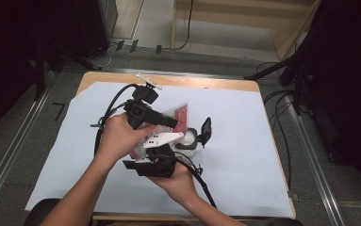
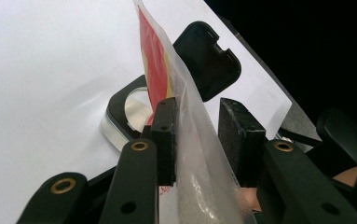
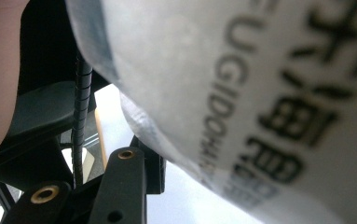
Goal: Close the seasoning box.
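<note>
Left gripper [image 2: 197,140]: jaws spread, clear plastic pouch [image 2: 190,154] standing upright between them. The pouch lies against the left jaw's pad; a gap shows between the film and the right jaw's pad, so no pinch there. The pouch's red-and-yellow printed part rises above and beyond the jaw tips; its lower part, between the jaws, is clear film with pale grainy contents

Beyond the left gripper's jaw tips: small round container [image 2: 129,114] with a black rim on the white sheet [image 2: 41,70], its hinged black lid [image 2: 209,58] flipped open and standing up behind it. The pouch's upper edge crosses in front of both

Right gripper [image 3: 167,154]: the pouch [image 3: 241,93] lies right over the jaws, black print on whitish film, blurred from closeness. One jaw visible at lower left with the film running down against its tip; the other jaw is hidden behind the pouch, so cannot tell whether the jaws are pressed on it or spread

High view: both grippers close together mid-table [image 1: 258,94], left gripper [image 1: 161,120] above, right gripper [image 1: 157,162] below, pouch [image 1: 178,115] between them. Container [image 1: 190,139] just right of the jaws, lid [image 1: 206,129] up. A hand holds each gripper
</note>
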A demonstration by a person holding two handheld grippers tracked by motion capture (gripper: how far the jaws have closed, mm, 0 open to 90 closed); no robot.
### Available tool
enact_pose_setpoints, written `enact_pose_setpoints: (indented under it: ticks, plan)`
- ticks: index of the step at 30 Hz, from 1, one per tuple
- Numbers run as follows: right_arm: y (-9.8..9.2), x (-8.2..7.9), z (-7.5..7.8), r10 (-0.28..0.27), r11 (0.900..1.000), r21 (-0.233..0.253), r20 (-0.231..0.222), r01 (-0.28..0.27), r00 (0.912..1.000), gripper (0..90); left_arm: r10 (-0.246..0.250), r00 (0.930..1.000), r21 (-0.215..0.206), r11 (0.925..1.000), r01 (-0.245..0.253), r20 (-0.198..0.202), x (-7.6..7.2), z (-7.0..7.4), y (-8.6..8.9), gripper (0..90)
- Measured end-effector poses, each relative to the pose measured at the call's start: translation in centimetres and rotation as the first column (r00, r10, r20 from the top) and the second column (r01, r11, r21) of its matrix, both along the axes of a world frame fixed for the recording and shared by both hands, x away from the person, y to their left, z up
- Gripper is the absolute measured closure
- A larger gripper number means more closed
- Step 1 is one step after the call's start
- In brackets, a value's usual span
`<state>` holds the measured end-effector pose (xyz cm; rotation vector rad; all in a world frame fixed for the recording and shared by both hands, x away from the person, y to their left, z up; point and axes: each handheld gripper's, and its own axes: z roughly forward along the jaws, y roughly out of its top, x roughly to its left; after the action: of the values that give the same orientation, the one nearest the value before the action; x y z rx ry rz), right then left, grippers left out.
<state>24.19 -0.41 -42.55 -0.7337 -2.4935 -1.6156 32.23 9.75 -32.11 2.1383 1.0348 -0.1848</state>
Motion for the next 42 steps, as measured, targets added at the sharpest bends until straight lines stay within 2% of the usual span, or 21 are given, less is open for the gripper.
enact_pose_setpoints:
  ticks: [13, 23, 30, 42]
  plan:
    - [-0.05, -0.09, 0.22, 0.0, 1.0, 0.008, -0.005, 0.0, 1.0, 63.1, -0.005, 1.0, -0.003, 1.0, 0.005, 0.007, -0.07, 0.19, -0.02, 68.3]
    - [-0.08, 0.08, 0.14, -0.009, 1.0, 0.004, -0.031, 0.009, 0.9995, 63.2, 0.004, 1.0, -0.013, 0.9999, -0.004, 0.001, 0.19, -0.11, -0.06, 68.3]
    - [-0.07, 0.11, 0.21, -0.008, 1.0, 0.006, -0.048, 0.009, 0.9988, 63.1, 0.003, 1.0, -0.005, 1.0, -0.003, 0.006, 0.17, -0.11, -0.06, 68.9]
    - [-0.07, 0.16, -0.07, -0.013, 1.0, 0.011, -0.036, 0.014, 0.9993, 63.1, 0.001, 1.0, -0.009, 1.0, -0.001, 0.0, 0.2, -0.23, -0.1, 68.6]
